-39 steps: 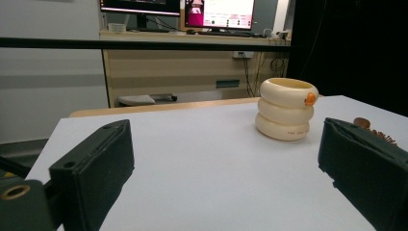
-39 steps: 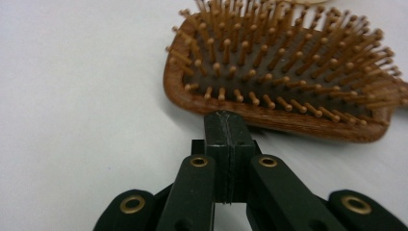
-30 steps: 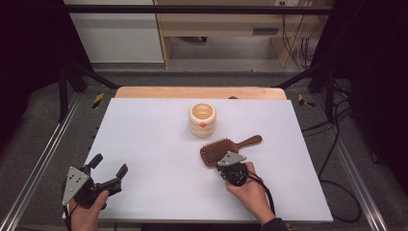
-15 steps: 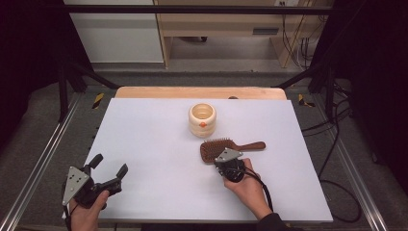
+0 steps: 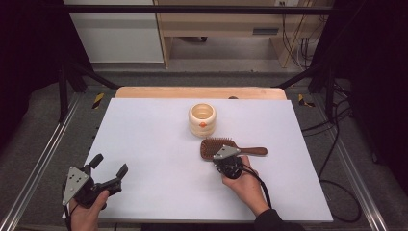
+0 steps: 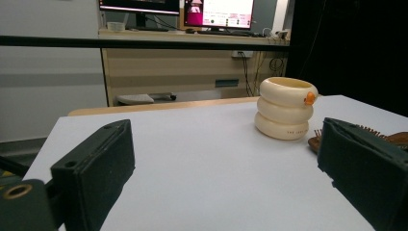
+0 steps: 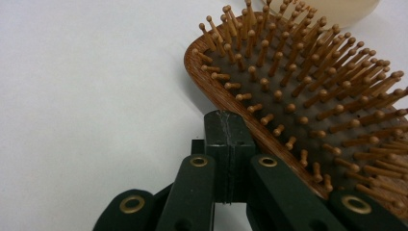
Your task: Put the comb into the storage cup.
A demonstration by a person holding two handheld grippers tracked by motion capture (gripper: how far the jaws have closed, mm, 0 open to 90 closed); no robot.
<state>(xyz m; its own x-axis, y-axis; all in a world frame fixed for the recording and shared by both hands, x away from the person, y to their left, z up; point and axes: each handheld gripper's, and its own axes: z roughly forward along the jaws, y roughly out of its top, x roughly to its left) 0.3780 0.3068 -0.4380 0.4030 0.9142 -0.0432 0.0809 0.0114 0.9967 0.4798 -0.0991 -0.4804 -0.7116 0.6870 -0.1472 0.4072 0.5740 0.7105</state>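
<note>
Swung from slanted to level across the white tabletop (image 5: 144, 144), the brown wooden paddle hairbrush (image 5: 219, 148) apparently touches the clenched right tool (image 5: 222, 155), handle pointing right; left tool (image 5: 109, 168) gapes.

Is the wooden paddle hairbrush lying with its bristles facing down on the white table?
No: the wooden paddle hairbrush lies bristles up, its round-tipped wooden pins standing clear.
</note>
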